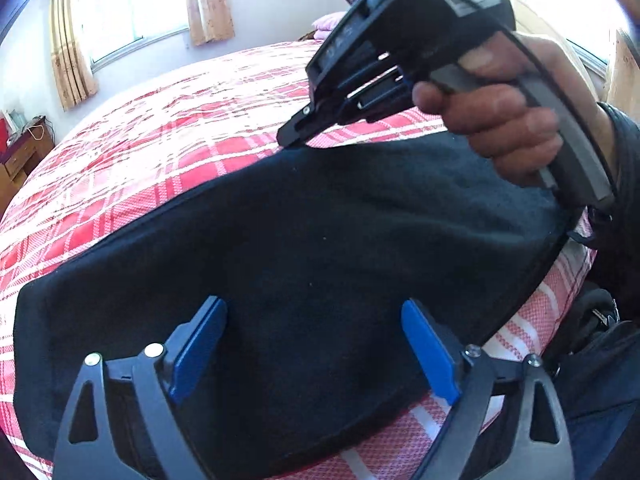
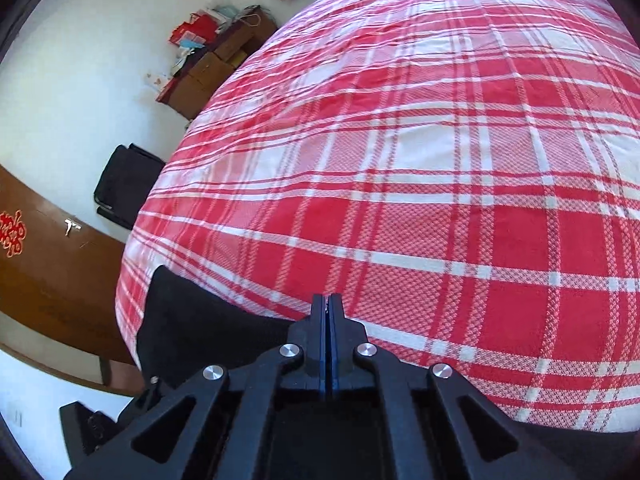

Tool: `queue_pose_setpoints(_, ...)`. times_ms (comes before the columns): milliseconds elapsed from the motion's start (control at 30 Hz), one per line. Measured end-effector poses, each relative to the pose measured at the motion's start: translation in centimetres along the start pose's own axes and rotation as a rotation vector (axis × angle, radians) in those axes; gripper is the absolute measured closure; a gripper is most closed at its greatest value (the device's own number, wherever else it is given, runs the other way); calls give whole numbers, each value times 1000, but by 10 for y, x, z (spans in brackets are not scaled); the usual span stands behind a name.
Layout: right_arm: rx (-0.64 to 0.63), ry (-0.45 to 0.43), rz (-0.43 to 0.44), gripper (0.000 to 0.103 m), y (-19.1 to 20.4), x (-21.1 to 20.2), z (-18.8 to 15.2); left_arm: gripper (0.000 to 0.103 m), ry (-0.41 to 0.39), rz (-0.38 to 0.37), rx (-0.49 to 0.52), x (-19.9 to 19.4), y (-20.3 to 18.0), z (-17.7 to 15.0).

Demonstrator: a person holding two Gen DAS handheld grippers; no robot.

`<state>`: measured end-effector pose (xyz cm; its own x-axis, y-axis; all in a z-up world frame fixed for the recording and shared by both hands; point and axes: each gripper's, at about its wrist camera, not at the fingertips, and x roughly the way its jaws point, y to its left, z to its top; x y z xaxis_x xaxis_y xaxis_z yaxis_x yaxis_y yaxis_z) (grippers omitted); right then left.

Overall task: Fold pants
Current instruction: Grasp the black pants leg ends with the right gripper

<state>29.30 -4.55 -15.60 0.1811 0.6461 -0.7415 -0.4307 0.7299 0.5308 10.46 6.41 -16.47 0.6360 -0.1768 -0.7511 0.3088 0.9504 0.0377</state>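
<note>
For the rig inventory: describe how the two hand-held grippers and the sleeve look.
Left hand-held gripper: black triangular-cutout linkages, silver screws, blue pads. Right hand-held gripper: black body, grey trigger handle, pale label, thin black cable; same linkages and screws. Sleeve: dark.

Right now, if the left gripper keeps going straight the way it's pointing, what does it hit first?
Most likely the dark pants. The left gripper is open, angled down, with only that fabric ahead between its blue pads, spread over the red plaid bedspread. How near the cloth lies is unclear.

red double-happiness sign (image 2: pixel 12 234), brown door (image 2: pixel 60 280)
</note>
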Motion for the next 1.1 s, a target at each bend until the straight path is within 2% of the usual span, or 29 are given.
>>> queue_pose_setpoints(133, -8, 17, 11, 102, -2, 3, 1, 10, 0, -3, -4, 0, -2, -1)
queue_pose_setpoints(200, -34, 46, -10, 101, -1, 5, 0, 10, 3, 2, -1, 0, -2, 0)
queue_pose_setpoints(267, -44, 31, -52, 98, -3, -3, -2, 10, 10, 5, 1, 3, -2, 3)
queue_pose_setpoints(300, -47, 12, -70, 92, -4, -10, -2, 10, 7, 4, 1, 2, -3, 5)
queue_pose_setpoints(367, -44, -25, -84, 46, -9, -29, -5, 10, -8, -3, -2, -1, -9, 12)
queue_pose_setpoints(400, -37, -46, -77, 42, -13, -42, -7, 10, -23, -9, 0, -5, -12, 17)
queue_pose_setpoints(500, -19, -108, -95, 42, -32, -94, -20, 10, -51, -48, 15, -10, -23, 32)
queue_pose_setpoints(600, 23, -179, -155, 42, -57, -149, -40, 10, -52, -110, 32, -3, -41, 46)
queue_pose_setpoints(767, 126, -281, -360, 42, -112, -235, -93, 10, -30, -160, 98, 15, -80, 59)
queue_pose_setpoints(867, 205, -307, -431, 42, -149, -264, -128, 10, 2, -178, 119, 28, -98, 59)
queue_pose_setpoints(933, 240, -303, -460, 42, -171, -270, -147, 5, 20, -167, 132, 36, -102, 56)
queue_pose_setpoints(1000, 254, -304, -455, 42, -191, -271, -156, 1, 11, -153, 140, 36, -109, 51)
queue_pose_setpoints(1067, 250, -365, -376, 42, -203, -280, -157, 1, 16, -145, 136, 37, -112, 51)
queue_pose_setpoints(1100, 266, -385, -368, 42, -207, -285, -157, 1, 18, -144, 134, 38, -113, 51)
